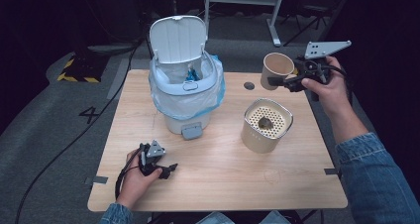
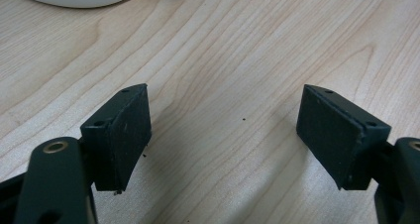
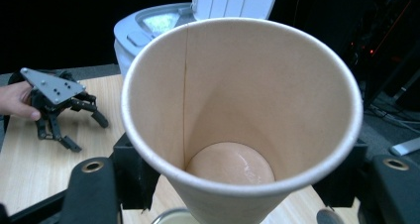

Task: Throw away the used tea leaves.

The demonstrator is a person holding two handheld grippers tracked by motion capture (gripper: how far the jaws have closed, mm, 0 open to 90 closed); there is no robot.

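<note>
The right claw (image 1: pixel 277 80) is clamped on a tan paper cup (image 1: pixel 276 69), holding it tipped on its side in the air above the far right part of the pale wooden bench (image 1: pixel 223 169), its mouth turned toward the camera. The right gripper view looks straight down into the cup (image 3: pixel 237 120): smooth matte walls, one vertical seam, a glossy wet patch on the round bottom. Its black jaws press the cup's sides, mostly hidden behind the rim.

Below it stands a cream metal canister with a perforated insert (image 1: pixel 266 125); something dark lies on the holes, too small to make out.

The left claw (image 1: pixel 166 170) rests near the front left edge, jaws spread wide over bare grain, rubbery pads (image 2: pixel 130 130) flecked with crumbs.

A white plastic lidded bin with a bag liner (image 1: pixel 185 87) stands mid-bench, lid up.
</note>
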